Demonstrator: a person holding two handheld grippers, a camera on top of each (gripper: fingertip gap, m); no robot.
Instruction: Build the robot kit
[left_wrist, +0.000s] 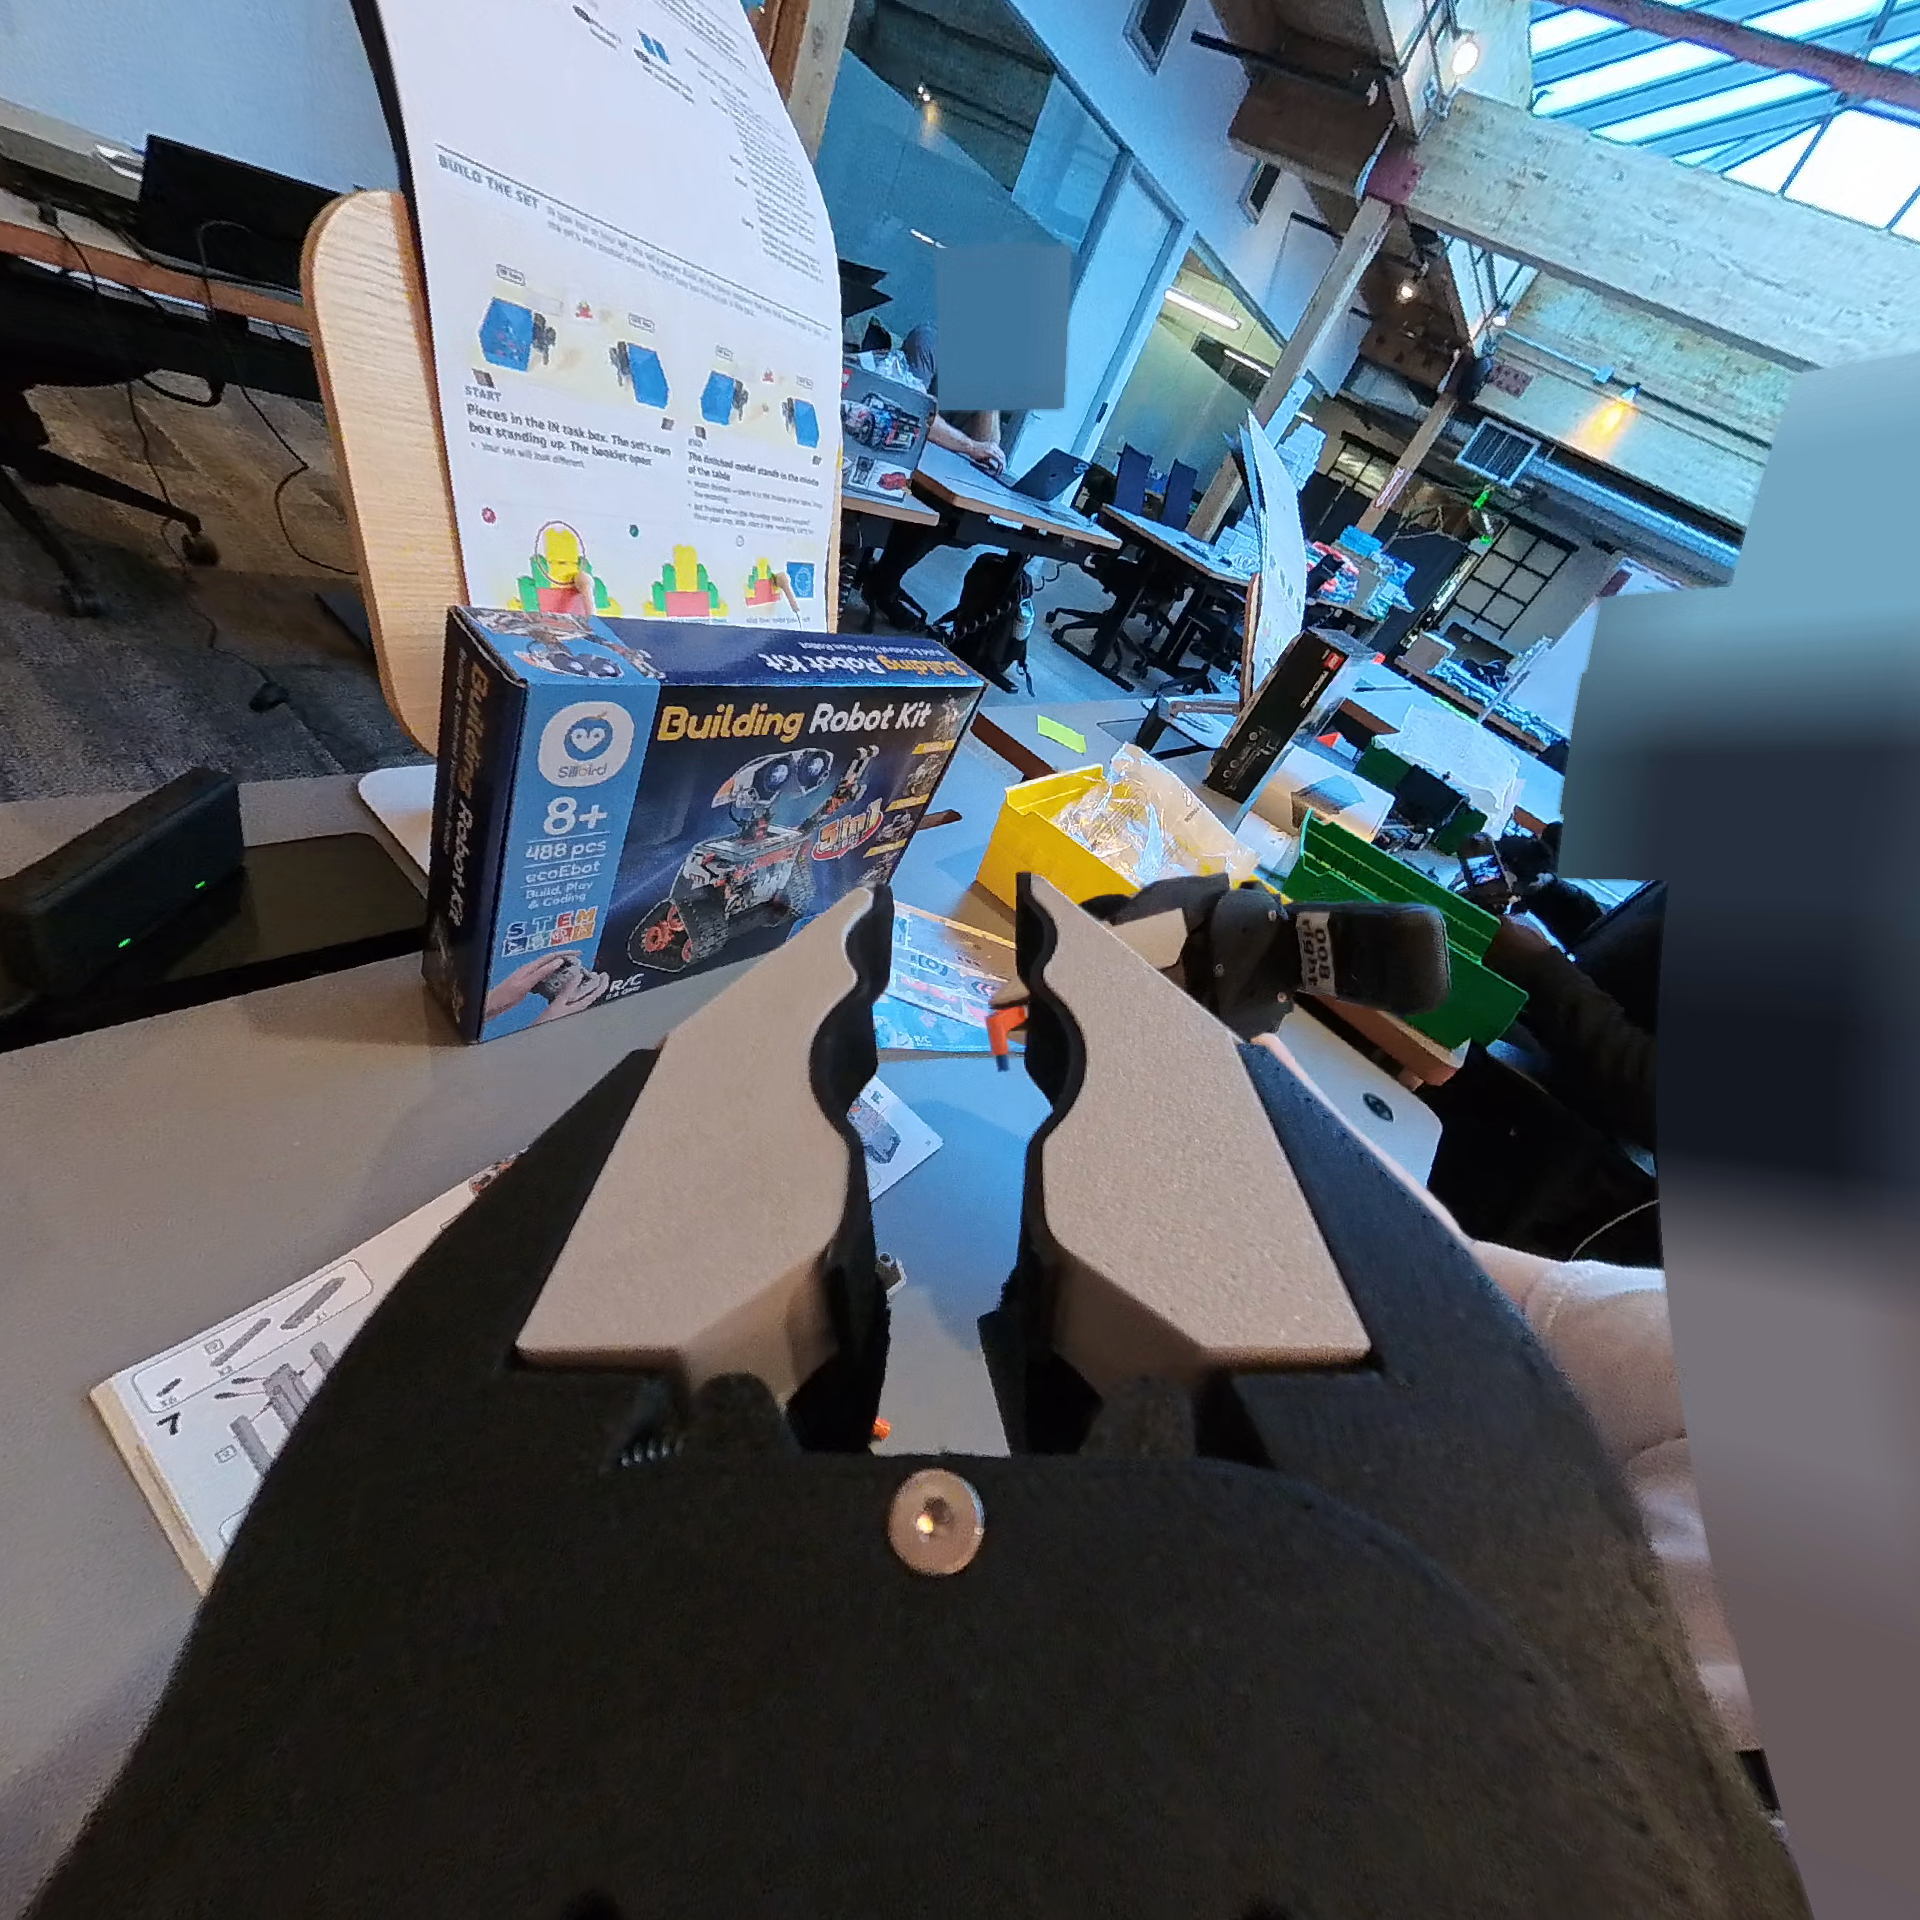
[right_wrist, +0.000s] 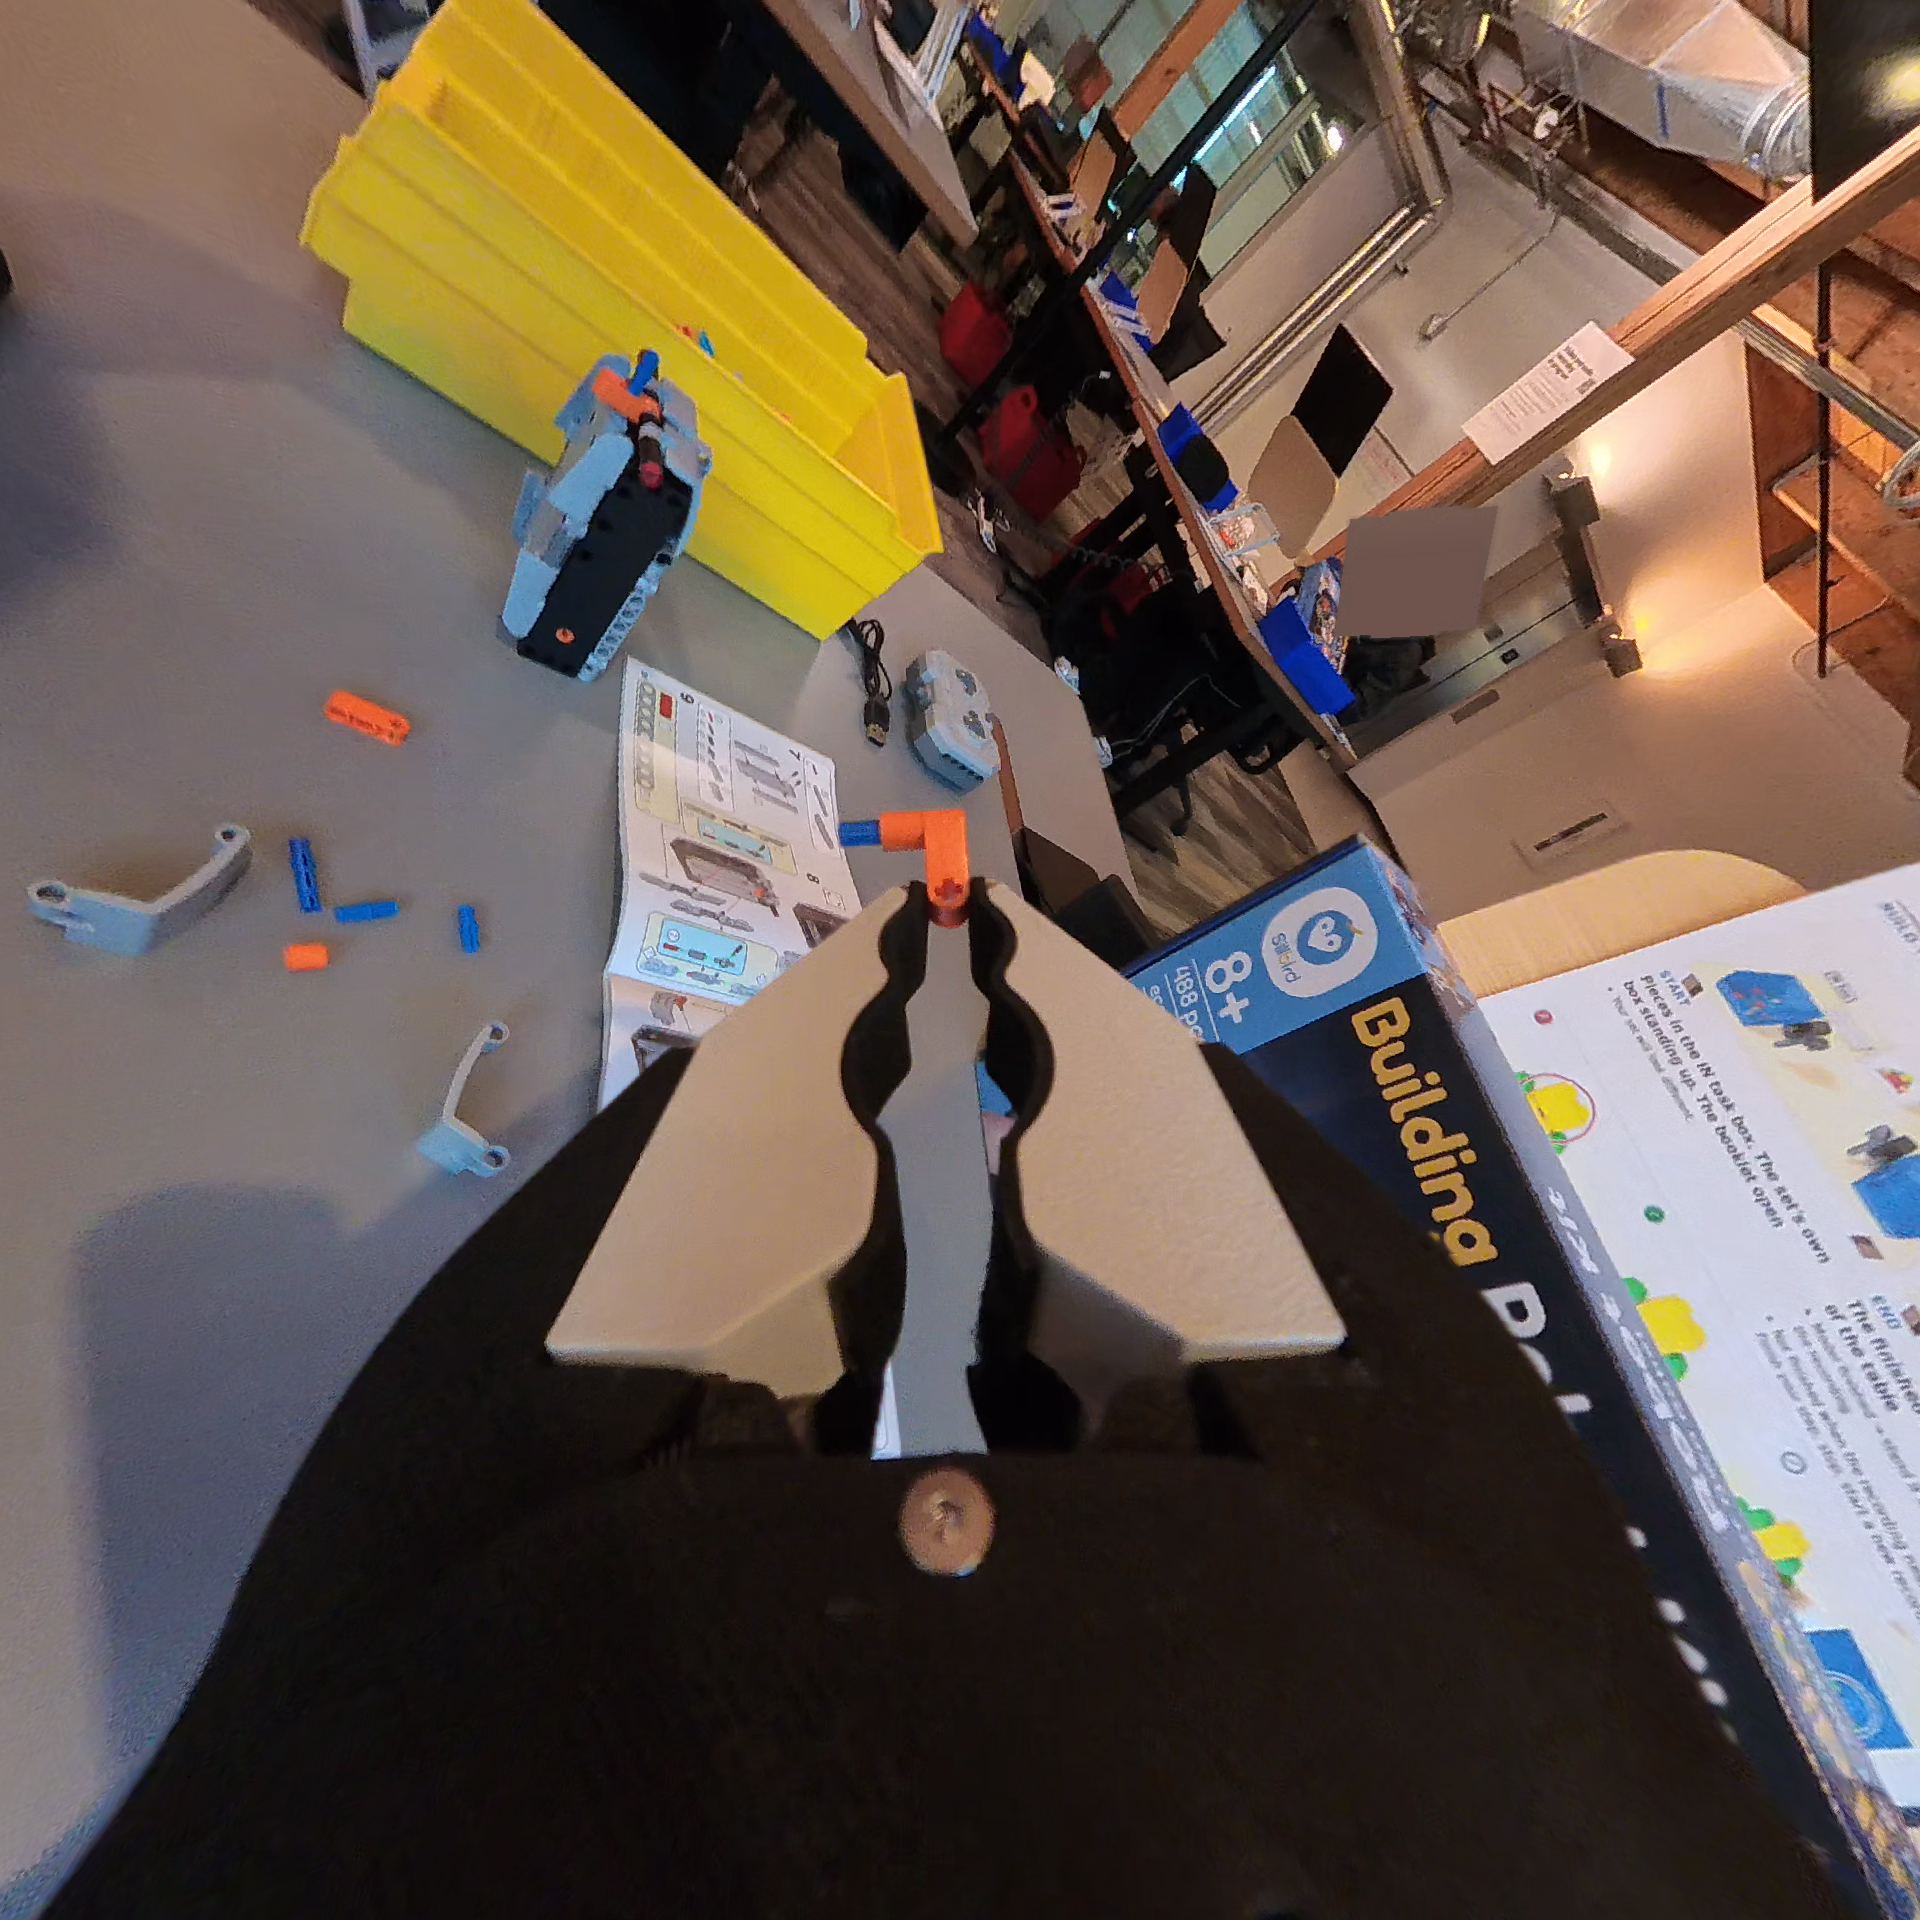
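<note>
My right gripper (right_wrist: 948, 902) is shut on an orange L-shaped connector (right_wrist: 940, 847) with a blue pin in one end, held above an open instruction booklet (right_wrist: 717, 862). A partly built black and grey model (right_wrist: 603, 520) stands beyond it, beside stacked yellow bins (right_wrist: 623, 260). Loose blue pins (right_wrist: 303, 873), an orange beam (right_wrist: 366, 717) and grey curved pieces (right_wrist: 135, 904) lie on the table to the left. My left gripper (left_wrist: 956, 904) is open and empty above the table, near a blue kit box (left_wrist: 675, 810). The right gripper (left_wrist: 1247, 956) shows just beyond it.
An instruction sheet (left_wrist: 623, 312) leans on a wooden stand behind the box. A grey remote (right_wrist: 951, 722) and a USB cable (right_wrist: 873, 686) lie past the booklet. A black device (left_wrist: 114, 883) sits far left; a yellow bin with bags (left_wrist: 1049, 831) and a green bin (left_wrist: 1392, 914) sit right. Spacing between my two grippers at the tips: around 20 cm. The orange beam (right_wrist: 366, 717) is about 25 cm from my right fingertips and 30 cm from my left.
</note>
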